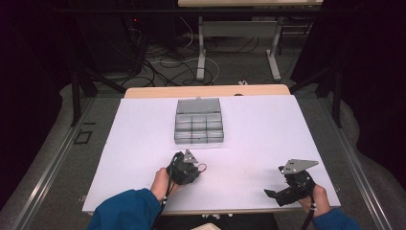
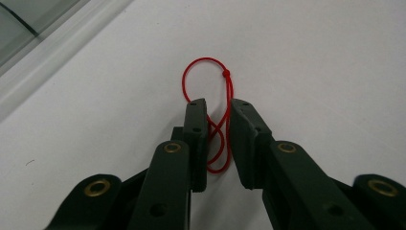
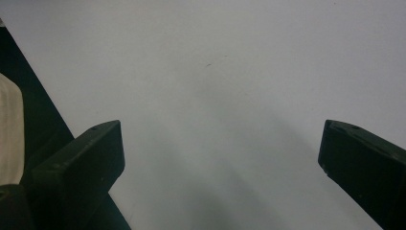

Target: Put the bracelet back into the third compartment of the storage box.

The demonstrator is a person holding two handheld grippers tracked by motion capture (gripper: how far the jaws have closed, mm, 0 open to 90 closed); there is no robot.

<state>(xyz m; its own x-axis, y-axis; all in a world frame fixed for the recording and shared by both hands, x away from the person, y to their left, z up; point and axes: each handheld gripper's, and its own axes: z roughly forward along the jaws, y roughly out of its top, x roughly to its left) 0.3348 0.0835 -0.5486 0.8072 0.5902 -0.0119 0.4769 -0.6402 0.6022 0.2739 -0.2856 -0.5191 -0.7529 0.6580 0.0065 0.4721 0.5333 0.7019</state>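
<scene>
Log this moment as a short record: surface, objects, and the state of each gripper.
surface: white table top
box: clear compartment box, lid open, at the far middle
string: red string loop, knotted, lying on the table between the left jaws
left gripper: jaws narrowly apart around the string, not clamped
right gripper: jaws wide apart, nothing between them, near the front right edge

A grey compartment box (image 1: 199, 121) sits at the centre of the white desk (image 1: 268, 129). Below it, the left tool (image 1: 186, 168) rests beside a red string (image 1: 203, 167). The right tool (image 1: 287, 189) is at lower right.
</scene>
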